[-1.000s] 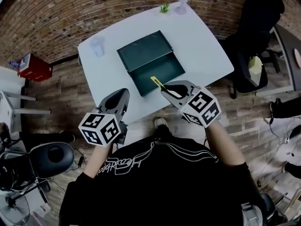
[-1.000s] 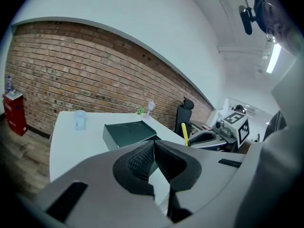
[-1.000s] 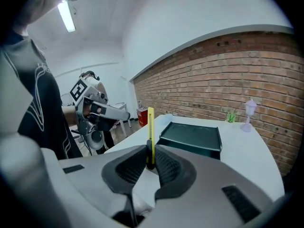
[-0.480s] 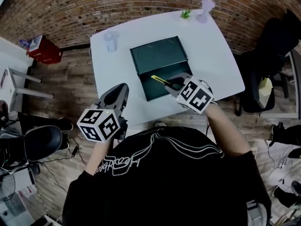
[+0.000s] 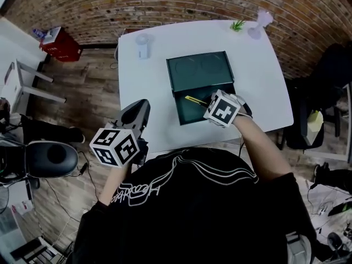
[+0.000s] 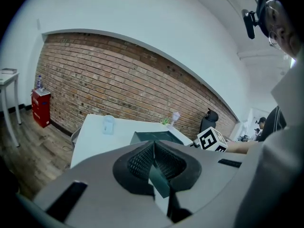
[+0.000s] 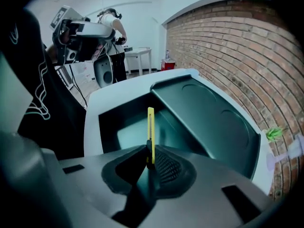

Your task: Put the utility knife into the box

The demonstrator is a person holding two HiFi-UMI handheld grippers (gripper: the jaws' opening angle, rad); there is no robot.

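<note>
A dark green box (image 5: 190,110) stands open on the white table (image 5: 149,95), its lid (image 5: 199,70) laid back toward the wall. My right gripper (image 5: 210,103) is shut on the yellow utility knife (image 5: 194,99) and holds it over the box's open tray. In the right gripper view the utility knife (image 7: 150,125) sticks out from between the pads, pointing over the tray (image 7: 124,127). My left gripper (image 5: 139,108) hangs shut and empty off the table's near left edge. In the left gripper view its jaws (image 6: 153,148) meet in front of the box (image 6: 154,137).
A clear cup (image 5: 143,39) stands at the table's far left. A small green plant (image 5: 237,25) and a pale purple vase (image 5: 258,21) stand at the far right corner. A red case (image 5: 59,43) lies on the floor at left, a black chair (image 5: 329,73) at right.
My right gripper has carried the knife forward from the table's near edge to over the box's tray. The left gripper has stayed near the table's left front edge.
</note>
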